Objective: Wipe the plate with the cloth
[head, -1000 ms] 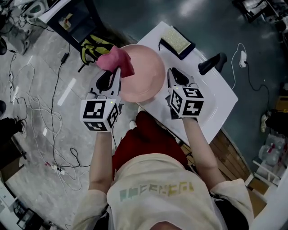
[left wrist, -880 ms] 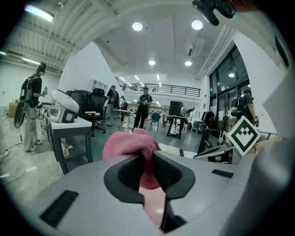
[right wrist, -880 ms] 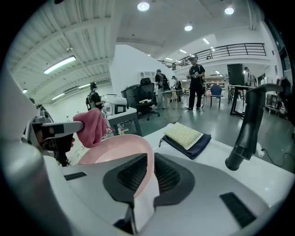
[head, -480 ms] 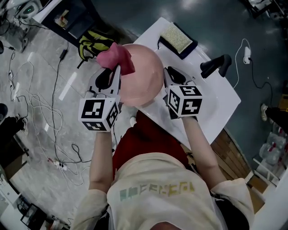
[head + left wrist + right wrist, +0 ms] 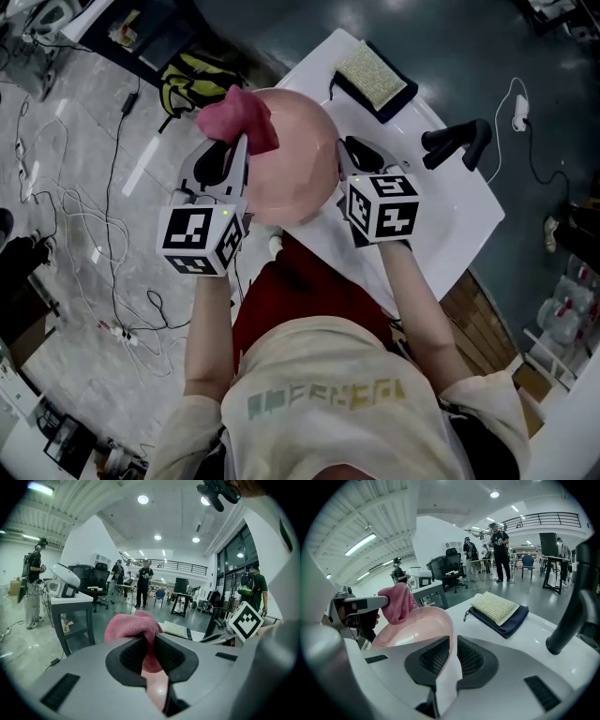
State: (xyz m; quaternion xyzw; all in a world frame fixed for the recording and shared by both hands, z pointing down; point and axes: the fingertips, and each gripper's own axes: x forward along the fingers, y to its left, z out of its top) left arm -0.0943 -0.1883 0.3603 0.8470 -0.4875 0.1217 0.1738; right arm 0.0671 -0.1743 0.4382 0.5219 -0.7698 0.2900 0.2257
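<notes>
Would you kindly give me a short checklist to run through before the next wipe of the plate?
1. Left tongs shut on the cloth: ok.
2. Right tongs clamped on the plate rim: ok.
3. Cloth pressed against the plate's inner face: cannot tell.
4. Sponge apart from the plate: ok.
5. Plate inside the table edge: not ok, it overhangs.

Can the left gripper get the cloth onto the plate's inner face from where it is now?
Probably yes. The left gripper is shut on the pink cloth at the rim of the plate, the right gripper clamps the opposite rim, and nothing lies between cloth and the bare inner face.
</notes>
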